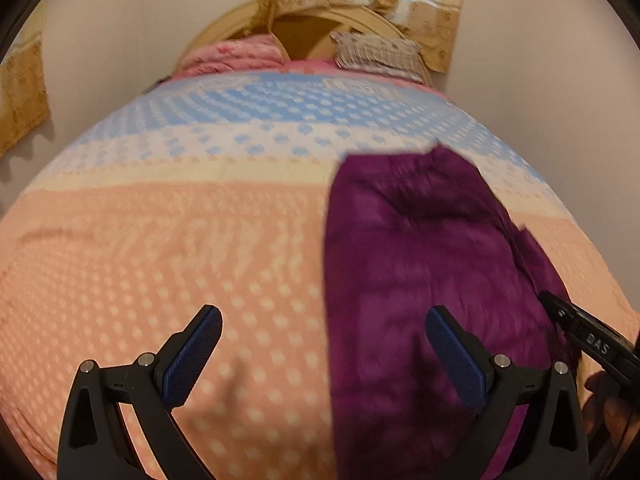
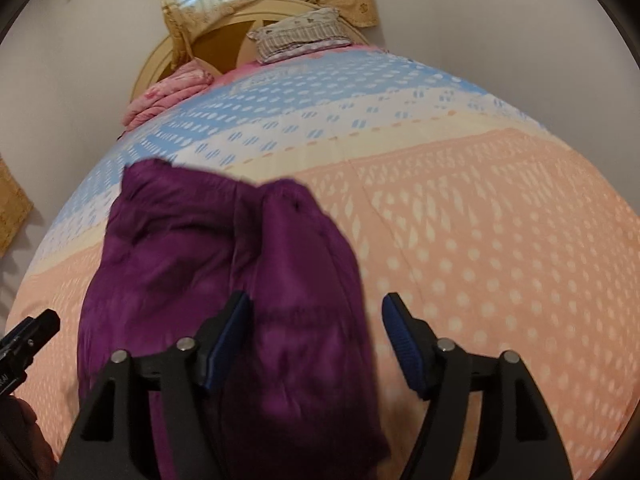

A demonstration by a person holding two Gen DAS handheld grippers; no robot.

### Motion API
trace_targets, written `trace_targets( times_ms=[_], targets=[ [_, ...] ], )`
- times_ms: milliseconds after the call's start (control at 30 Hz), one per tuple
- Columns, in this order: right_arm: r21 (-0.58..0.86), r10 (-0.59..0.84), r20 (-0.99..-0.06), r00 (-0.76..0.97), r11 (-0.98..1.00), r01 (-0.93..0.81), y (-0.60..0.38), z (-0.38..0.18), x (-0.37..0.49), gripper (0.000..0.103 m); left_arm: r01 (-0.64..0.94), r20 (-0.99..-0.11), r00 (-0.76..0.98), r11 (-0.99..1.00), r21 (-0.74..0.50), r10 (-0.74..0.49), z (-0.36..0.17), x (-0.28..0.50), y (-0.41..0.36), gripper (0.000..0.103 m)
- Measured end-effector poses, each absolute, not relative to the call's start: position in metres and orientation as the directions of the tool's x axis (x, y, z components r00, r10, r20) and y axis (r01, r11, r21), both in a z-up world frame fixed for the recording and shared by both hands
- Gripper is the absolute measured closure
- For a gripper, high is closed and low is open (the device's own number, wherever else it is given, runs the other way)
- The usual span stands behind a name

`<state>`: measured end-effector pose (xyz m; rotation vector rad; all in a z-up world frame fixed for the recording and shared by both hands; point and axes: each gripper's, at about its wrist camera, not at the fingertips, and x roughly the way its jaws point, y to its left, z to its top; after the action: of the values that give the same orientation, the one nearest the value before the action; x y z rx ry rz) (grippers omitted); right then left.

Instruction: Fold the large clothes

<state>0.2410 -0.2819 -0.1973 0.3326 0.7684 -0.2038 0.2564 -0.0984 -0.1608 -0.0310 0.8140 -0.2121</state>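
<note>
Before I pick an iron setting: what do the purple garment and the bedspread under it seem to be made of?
The purple garment looks like a thin, smooth, slightly glossy woven, perhaps synthetic or satin-like: it shows soft sheen patches and puffy creases. The bedspread looks like matte printed cotton or a blend, with flat dots and no shine. Blur leaves both uncertain.

Purple garment [image 2: 240, 280] motion-blurred, near end cut off by bottom edge.

Soft matt purple garment [image 2: 224, 280] on woven patterned bedspread [image 2: 480, 240].
</note>
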Motion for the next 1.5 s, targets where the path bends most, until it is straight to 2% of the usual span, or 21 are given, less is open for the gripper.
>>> trace_targets(
  times_ms=[67,333,567,633,667,700,833,867,900,933,967,1200,1500],
  targets=[
    [0.216,-0.057,-0.709,0.703,0.931,0.293,-0.282,-0.202,0.239,0.032,0.198,-0.737,0.648,0.977,-0.081,-0.193,-0.172,0.255,-0.107,0.001],
    [0.313,0.038,-0.716,0.697,0.910,0.271,-0.292,-0.221,0.239,0.032,0.209,-0.709,0.678,0.976,-0.066,-0.193,-0.182,0.249,-0.118,0.001],
    [0.289,0.029,-0.713,0.701,0.923,0.256,-0.286,-0.222,0.236,0.034,0.231,-0.698,0.688,0.972,-0.049,-0.198,-0.185,0.250,-0.130,0.002],
    [0.286,0.036,-0.715,0.698,0.927,0.245,-0.283,-0.223,0.235,0.042,0.267,-0.696,0.681,0.962,-0.056,-0.229,-0.184,0.248,-0.137,0.015],
    [0.283,0.038,-0.718,0.695,0.928,0.241,-0.281,-0.222,0.235,0.043,0.290,-0.694,0.674,0.955,-0.070,-0.255,-0.184,0.247,-0.140,0.033],
    [0.283,0.041,-0.719,0.694,0.929,0.238,-0.280,-0.222,0.235,0.047,0.308,-0.692,0.670,0.949,-0.071,-0.269,-0.183,0.245,-0.145,0.039],
    [0.316,0.081,-0.702,0.708,0.926,0.208,-0.278,-0.223,0.232,0.062,0.316,-0.685,0.691,0.949,-0.002,-0.232,-0.181,0.238,-0.158,0.046],
    [0.317,0.083,-0.696,0.713,0.927,0.202,-0.278,-0.223,0.230,0.064,0.318,-0.683,0.693,0.948,0.006,-0.228,-0.181,0.238,-0.158,0.054],
    [0.313,0.082,-0.687,0.722,0.930,0.192,-0.276,-0.221,0.227,0.068,0.316,-0.674,0.710,0.948,0.044,-0.205,-0.178,0.234,-0.160,0.068],
    [0.307,0.080,-0.677,0.732,0.934,0.182,-0.274,-0.219,0.225,0.074,0.314,-0.658,0.731,0.945,0.089,-0.181,-0.173,0.229,-0.163,0.073],
    [0.293,0.073,-0.669,0.740,0.940,0.172,-0.271,-0.215,0.222,0.076,0.313,-0.650,0.741,0.944,0.109,-0.171,-0.171,0.227,-0.164,0.078],
    [0.322,0.109,-0.623,0.775,0.938,0.127,-0.258,-0.199,0.205,0.082,0.295,-0.586,0.795,0.943,0.151,-0.155,-0.134,0.201,-0.150,0.086],
    [0.354,0.183,-0.565,0.804,0.935,0.036,-0.222,-0.173,0.201,0.082,0.242,-0.535,0.834,0.960,0.139,-0.133,-0.096,0.185,-0.111,0.087]
  ],
)
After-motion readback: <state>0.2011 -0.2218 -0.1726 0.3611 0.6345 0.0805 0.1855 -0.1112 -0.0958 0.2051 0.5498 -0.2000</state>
